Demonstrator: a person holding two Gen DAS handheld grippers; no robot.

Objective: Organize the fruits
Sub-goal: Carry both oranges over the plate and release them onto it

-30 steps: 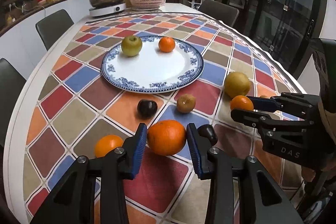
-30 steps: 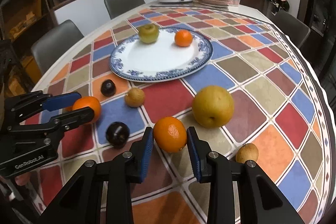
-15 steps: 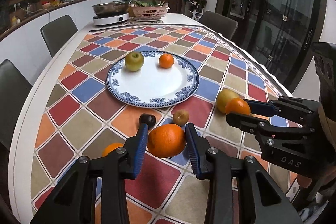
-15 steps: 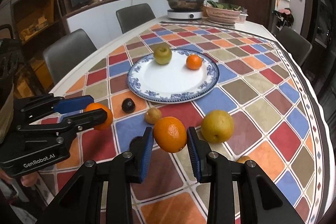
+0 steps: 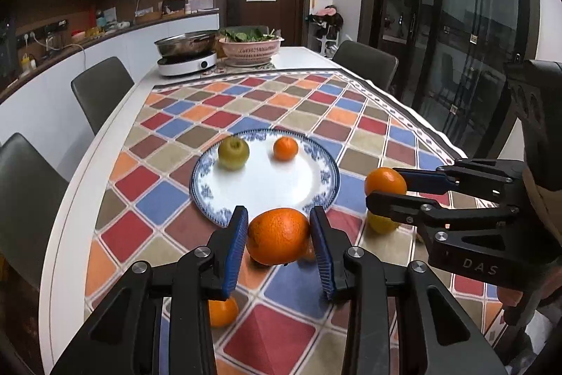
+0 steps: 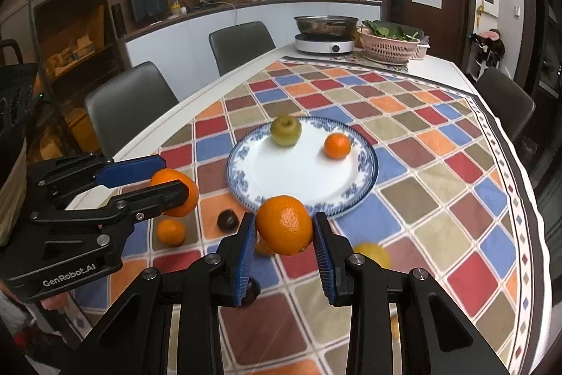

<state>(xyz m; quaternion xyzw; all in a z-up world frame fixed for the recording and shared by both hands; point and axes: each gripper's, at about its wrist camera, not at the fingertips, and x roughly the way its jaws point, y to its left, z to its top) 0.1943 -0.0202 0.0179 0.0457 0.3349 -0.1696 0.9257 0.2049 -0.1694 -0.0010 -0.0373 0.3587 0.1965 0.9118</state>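
My left gripper [image 5: 277, 245] is shut on a large orange [image 5: 278, 236] and holds it above the table, just short of the blue-rimmed plate [image 5: 316, 199]. My right gripper [image 6: 283, 245] is shut on another orange [image 6: 285, 224], also in the air before the plate [image 6: 365, 185]. On the plate lie a green apple [image 5: 233, 152] and a small tangerine [image 5: 285, 148]. Each gripper shows in the other's view, the right one [image 5: 386, 187] and the left one [image 6: 168, 181]. On the cloth lie a small orange [image 6: 171, 232], a dark fruit [image 6: 227, 221] and a yellow pear [image 6: 374, 254].
The table wears a chequered cloth [image 5: 316, 108]. At its far end stand a hotpot cooker [image 5: 186, 58] and a pink basket of greens [image 5: 251, 50]. Grey chairs [image 5: 102, 90] line the left side and one [image 5: 365, 62] the far right. A small orange [image 5: 223, 311] lies under my left fingers.
Both grippers have lifted their oranges off the cloth and risen well above the table, drawing back a little. The plate now looks smaller and farther.
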